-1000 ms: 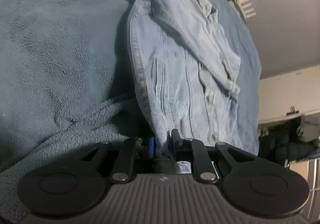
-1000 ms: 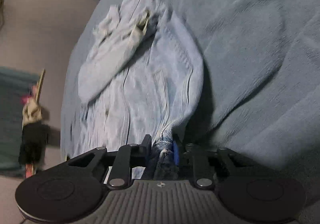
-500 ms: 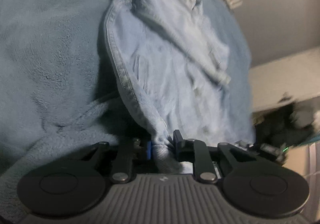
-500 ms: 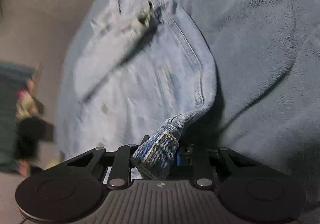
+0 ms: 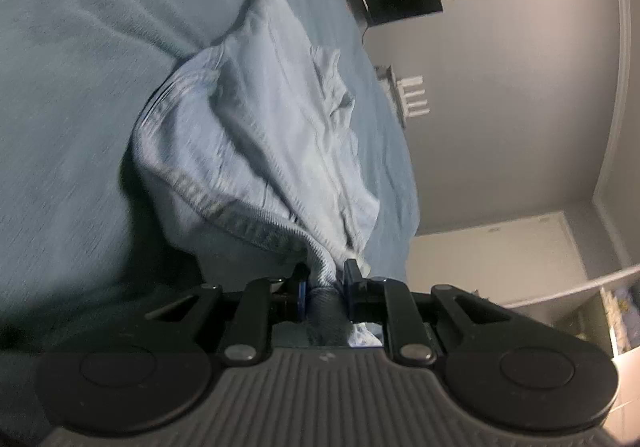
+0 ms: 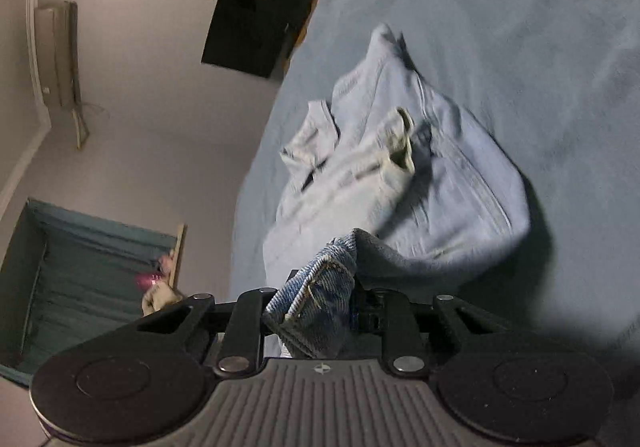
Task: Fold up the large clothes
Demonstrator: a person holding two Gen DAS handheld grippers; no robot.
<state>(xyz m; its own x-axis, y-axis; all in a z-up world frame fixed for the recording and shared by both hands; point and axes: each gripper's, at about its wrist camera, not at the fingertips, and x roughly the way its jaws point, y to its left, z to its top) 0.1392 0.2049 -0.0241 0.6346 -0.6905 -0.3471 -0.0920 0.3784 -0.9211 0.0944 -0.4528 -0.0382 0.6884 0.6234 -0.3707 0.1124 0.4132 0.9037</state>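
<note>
**Both tongs clamped on a pale denim garment over the bed**

The left tongs (image 5: 325, 279) are closed on a bunched hem of the light blue denim garment (image 5: 272, 135); cloth fills the narrow gap between the blue-edged fingers, so the pinch itself is hidden. The right tongs (image 6: 320, 307) grip a thicker wad of the same garment (image 6: 400, 183), darker blue with tan stitching (its jaws have just been closing, with the cloth between them), and that wad covers the left finger almost wholly.

From each pair of tongs the garment runs forward and lies in a rumpled heap on the blue fleece bed (image 5: 80, 67), part of it lifted clear near the tongs. Motion blur smears the seams in both views, and what kind of garment it is cannot be told.

Only the left wrist view shows a white unit (image 5: 496, 255) to the right of the tongs, cut off low down. Only the right wrist view shows a teal curtain (image 6: 92, 271) to the left of the tongs, with a blurred pink object (image 6: 150, 280) beside it. A dark panel (image 6: 256, 11) on the grey wall (image 5: 520, 87) appears ahead in both views
</note>
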